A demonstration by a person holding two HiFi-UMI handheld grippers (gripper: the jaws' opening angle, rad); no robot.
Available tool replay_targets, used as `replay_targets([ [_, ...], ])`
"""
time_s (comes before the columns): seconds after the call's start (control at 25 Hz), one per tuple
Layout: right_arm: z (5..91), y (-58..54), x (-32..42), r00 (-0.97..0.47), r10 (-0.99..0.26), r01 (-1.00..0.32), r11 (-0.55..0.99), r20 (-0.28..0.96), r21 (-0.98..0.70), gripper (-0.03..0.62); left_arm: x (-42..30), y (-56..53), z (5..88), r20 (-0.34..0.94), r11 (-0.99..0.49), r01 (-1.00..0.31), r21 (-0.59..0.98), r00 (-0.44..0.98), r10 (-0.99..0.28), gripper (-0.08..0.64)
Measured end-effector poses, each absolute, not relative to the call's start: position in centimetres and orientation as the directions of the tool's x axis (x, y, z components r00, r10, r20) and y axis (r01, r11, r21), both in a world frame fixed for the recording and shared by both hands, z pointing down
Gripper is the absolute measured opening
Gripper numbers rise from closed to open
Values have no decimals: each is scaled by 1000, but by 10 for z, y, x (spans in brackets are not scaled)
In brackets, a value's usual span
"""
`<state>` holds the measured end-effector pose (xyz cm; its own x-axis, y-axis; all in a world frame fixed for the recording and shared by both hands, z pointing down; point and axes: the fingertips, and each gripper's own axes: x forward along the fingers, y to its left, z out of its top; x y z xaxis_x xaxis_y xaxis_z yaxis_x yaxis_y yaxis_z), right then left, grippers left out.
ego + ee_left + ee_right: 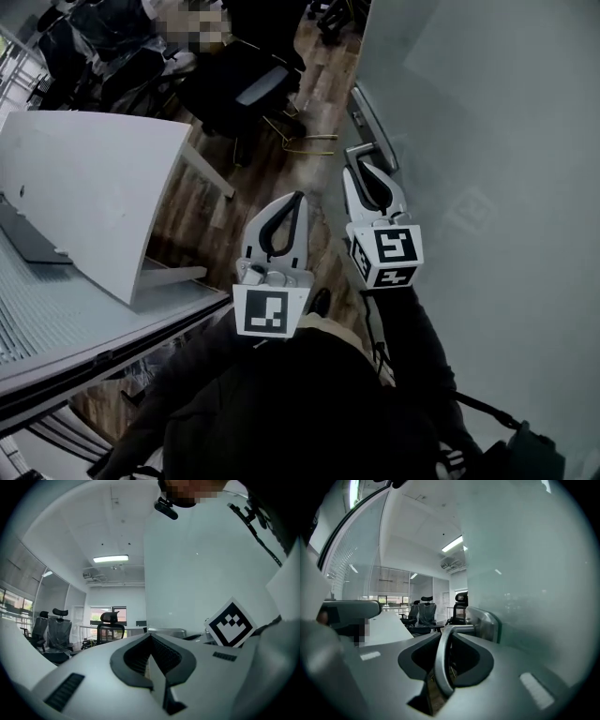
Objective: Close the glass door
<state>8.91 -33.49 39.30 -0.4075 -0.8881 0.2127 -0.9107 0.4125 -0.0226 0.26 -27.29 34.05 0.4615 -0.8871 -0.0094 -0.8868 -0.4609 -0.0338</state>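
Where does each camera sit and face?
Head view: on the person's head, steeply down onto left claw, right claw, dark sleeves.
Left gripper view: on the left claw, along its shut jaws toward office chairs.
Right gripper view: on the right claw, along jaws clamping the door handle.
Shared: head and right gripper views show handle and glass door.

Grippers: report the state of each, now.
Left gripper: closed, holding nothing.
Right gripper: closed on the door handle.
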Motion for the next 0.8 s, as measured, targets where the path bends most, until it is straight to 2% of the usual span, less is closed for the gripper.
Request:
replay_targets([
  [0.24,391,-313,41,-478,-854,-875,484,206,-23,69,-55,-247,340,-3,-404,-914,-32,405,-914,-3],
  [0.52,385,-275,-25,-533,-822,-841,541,201,-21,69,-121,-215,338,10,-414,-909,-44,414,-910,-3],
  [0.8,383,-235,-75,-610,-764,-784,621,211,-17,69,-146,-173,322,-11,-375,-924,-76,377,-926,-3],
])
